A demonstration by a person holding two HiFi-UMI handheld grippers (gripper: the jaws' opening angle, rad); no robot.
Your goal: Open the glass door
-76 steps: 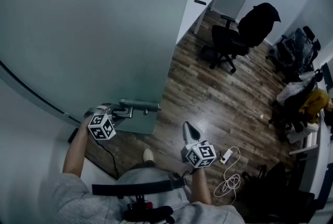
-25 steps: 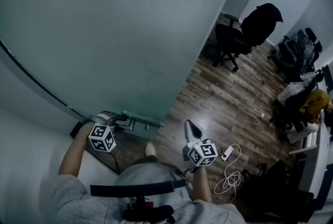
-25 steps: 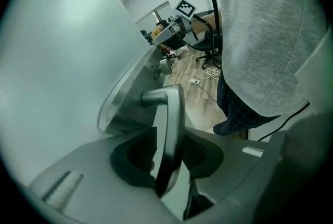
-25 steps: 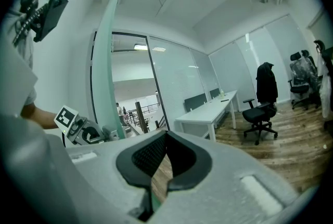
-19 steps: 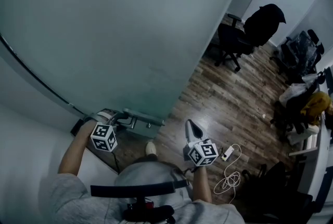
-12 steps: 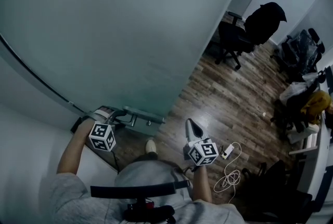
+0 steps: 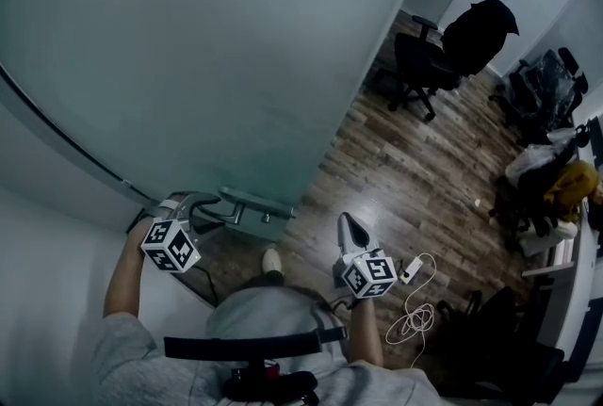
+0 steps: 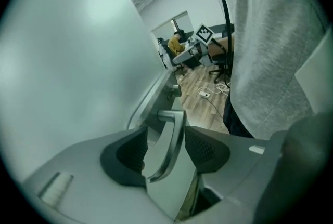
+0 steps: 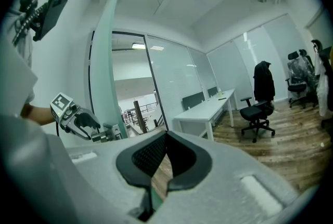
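Note:
The frosted glass door (image 7: 207, 46) fills the upper left of the head view, with its metal lever handle (image 7: 252, 200) low on its near edge. My left gripper (image 7: 193, 203) sits at the handle's left end. In the left gripper view the lever handle (image 8: 169, 140) stands between the two dark pads (image 8: 127, 153) with a gap on each side. The left gripper (image 8: 166, 150) has its jaws opening. My right gripper (image 7: 347, 225) hangs over the wood floor, apart from the door. Its pads (image 9: 151, 153) meet at the tips with nothing between them.
A black office chair (image 7: 443, 51) with a dark coat stands on the wood floor at upper right. A power strip with a white cable (image 7: 412, 300) lies by my right hand. More chairs and bags (image 7: 542, 178) crowd the right edge. A white wall (image 7: 47, 253) borders the left.
The left gripper has drawn back to the left from the handle and rolled. Since three seconds ago the door's edge has swung right, covering the white desk. The right gripper has kept still.

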